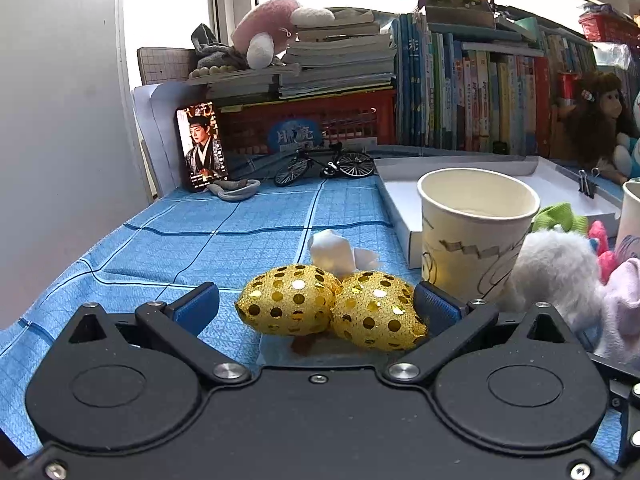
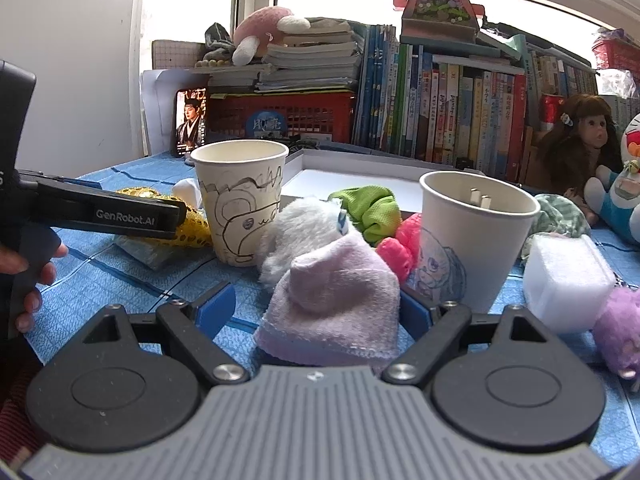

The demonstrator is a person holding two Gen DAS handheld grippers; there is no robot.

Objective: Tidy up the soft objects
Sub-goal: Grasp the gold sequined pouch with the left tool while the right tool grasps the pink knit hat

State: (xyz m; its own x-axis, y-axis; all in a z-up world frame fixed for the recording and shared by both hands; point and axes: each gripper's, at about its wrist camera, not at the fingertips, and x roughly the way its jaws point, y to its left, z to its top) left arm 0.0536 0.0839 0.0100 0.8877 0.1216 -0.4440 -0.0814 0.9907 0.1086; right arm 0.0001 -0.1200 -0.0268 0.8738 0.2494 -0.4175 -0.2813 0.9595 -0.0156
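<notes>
Two gold sequinned egg-shaped soft toys (image 1: 288, 300) lie side by side on the blue cloth, between the blue pads of my left gripper (image 1: 316, 308). It is open: the left pad stands clear of them and the right pad is close beside the right egg (image 1: 376, 316). My right gripper (image 2: 316, 310) is open around a lilac towel cloth (image 2: 340, 304), with a gap at its left pad. A white fluffy plush (image 2: 300, 232) leans on the drawn paper cup (image 2: 244, 208) behind the cloth. The left gripper's finger (image 2: 120, 216) shows at the left over the gold toys (image 2: 192, 228).
A second drawn paper cup (image 2: 472, 240) stands right of the cloth. A green cloth (image 2: 372, 208), a pink toy (image 2: 404, 244), a white sponge block (image 2: 564, 280) and a purple plush (image 2: 620, 332) lie around it. Behind is a white shallow box (image 1: 400, 200), then books and dolls.
</notes>
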